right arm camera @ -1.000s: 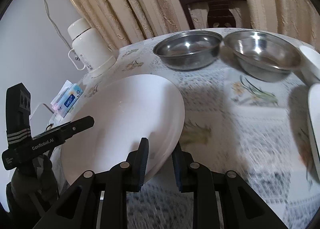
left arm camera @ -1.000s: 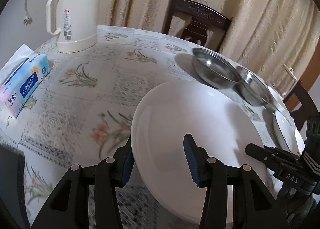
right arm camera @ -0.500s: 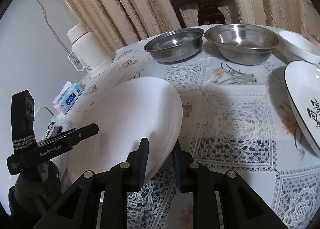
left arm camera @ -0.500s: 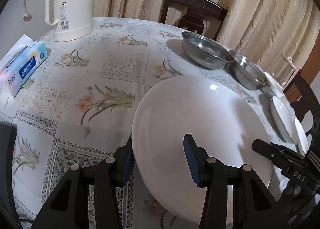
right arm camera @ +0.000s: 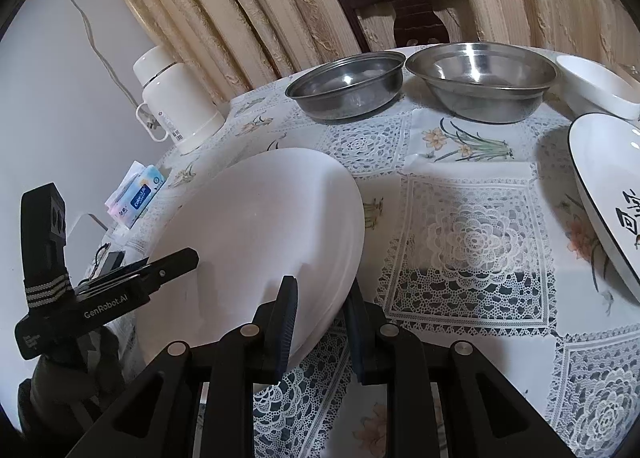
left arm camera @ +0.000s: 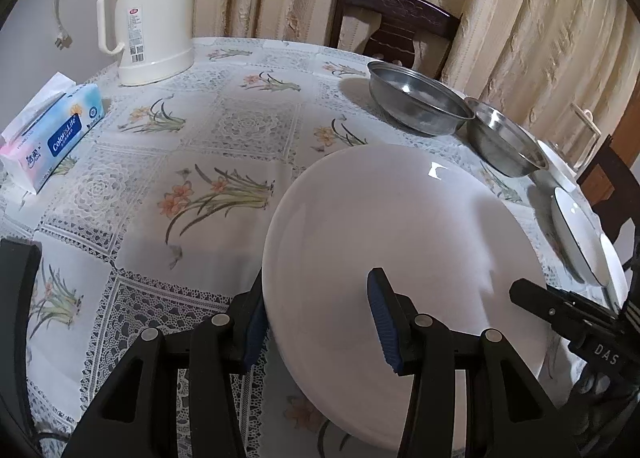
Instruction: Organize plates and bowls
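A large plain white plate (left arm camera: pixel 400 238) is held tilted above the table, also seen in the right wrist view (right arm camera: pixel 260 225). My right gripper (right arm camera: pixel 320 314) is shut on its near rim and shows as a black bar (left arm camera: pixel 532 298) in the left wrist view. My left gripper (left arm camera: pixel 316 318) stands open, one finger behind the plate's left edge and the other over its face; it shows from the side (right arm camera: pixel 176 264). Two steel bowls (right arm camera: pixel 348 85) (right arm camera: pixel 480 77) stand side by side at the back. A white bowl (right arm camera: pixel 596 85) and a black-rimmed plate (right arm camera: pixel 608 185) lie at the right.
A white thermos jug (left arm camera: pixel 156 17) stands at the back left, with a tissue pack (left arm camera: pixel 52 133) near the left edge. A dark wooden chair (left arm camera: pixel 392 29) stands behind the round table's floral lace cloth (left arm camera: pixel 200 137), with curtains behind it.
Over the last second both grippers pulled back and up with the white plate, and the black-rimmed plate came into the right view. Since half a second ago almost nothing has moved.
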### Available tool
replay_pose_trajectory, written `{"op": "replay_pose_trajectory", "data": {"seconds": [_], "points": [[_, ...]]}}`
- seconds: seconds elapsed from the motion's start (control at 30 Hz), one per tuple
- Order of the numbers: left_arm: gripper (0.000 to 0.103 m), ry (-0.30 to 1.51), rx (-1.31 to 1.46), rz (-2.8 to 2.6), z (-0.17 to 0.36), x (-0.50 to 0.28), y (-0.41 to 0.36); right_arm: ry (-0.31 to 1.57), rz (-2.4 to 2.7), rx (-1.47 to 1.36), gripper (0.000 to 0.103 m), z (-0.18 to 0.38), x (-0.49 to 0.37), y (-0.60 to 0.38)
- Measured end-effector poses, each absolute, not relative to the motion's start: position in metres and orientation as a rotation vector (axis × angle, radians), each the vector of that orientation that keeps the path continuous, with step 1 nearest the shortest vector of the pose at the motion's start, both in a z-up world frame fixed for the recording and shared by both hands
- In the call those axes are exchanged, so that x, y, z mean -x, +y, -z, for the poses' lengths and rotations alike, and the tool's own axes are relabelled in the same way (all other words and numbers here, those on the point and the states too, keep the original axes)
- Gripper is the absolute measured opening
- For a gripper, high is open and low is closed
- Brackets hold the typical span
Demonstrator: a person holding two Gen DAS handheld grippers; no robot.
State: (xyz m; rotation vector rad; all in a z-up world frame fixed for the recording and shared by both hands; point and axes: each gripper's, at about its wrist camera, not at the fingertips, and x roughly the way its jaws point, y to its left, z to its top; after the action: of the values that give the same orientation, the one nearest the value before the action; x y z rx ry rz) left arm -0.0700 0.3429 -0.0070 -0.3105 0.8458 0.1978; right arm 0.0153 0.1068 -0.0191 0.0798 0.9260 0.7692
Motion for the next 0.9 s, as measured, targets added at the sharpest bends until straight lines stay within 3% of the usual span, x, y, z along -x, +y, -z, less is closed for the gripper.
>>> {"op": "replay_pose_trajectory", "data": {"seconds": [0.37, 0.63, 0.9], "points": [[0.049, 0.851, 0.307, -0.211, 0.007, 0.070, 0.342, 0.927, -0.774, -0.104, 0.025, 0.019, -0.017, 0.105], [0.062, 0.848, 0.322, -0.234, 0.006, 0.073, 0.340, 0.890, -0.758, -0.115, 0.026, 0.016, -0.013, 0.099], [0.063, 0.813, 0.335, -0.322, -0.003, 0.086, 0.343, 0.885, -0.729, -0.149, 0.026, 0.015, -0.014, 0.086]]}}
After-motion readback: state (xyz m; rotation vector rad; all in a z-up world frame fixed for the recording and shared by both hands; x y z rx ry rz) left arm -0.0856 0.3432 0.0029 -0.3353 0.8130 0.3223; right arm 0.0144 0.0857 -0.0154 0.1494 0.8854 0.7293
